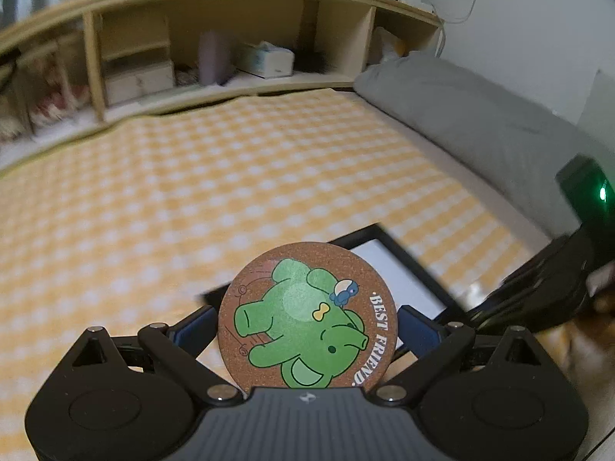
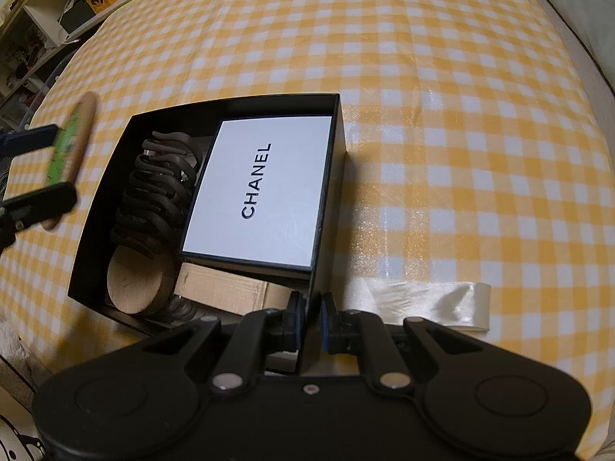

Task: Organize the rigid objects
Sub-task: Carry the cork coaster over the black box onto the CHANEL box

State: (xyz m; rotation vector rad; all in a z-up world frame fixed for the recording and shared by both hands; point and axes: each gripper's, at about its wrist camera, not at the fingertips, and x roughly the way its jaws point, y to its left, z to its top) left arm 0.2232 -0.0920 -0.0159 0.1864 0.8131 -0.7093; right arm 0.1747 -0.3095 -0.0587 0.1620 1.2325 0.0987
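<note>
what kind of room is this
Most likely a bedroom: the yellow-and-white checked cloth seems spread over a bed, with a grey pillow along its edge and a low wooden shelf unit of household clutter behind it.

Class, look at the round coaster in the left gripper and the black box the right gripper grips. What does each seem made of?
Coaster: likely cork, from its speckled brown grain, with a printed green cartoon. Black box: apparently matte card, from its thin, straight walls.

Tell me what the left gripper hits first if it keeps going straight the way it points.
Probably the black box just beyond the cork coaster that the left gripper holds; depth is unclear, so it might pass over onto the checkered cloth.
</note>
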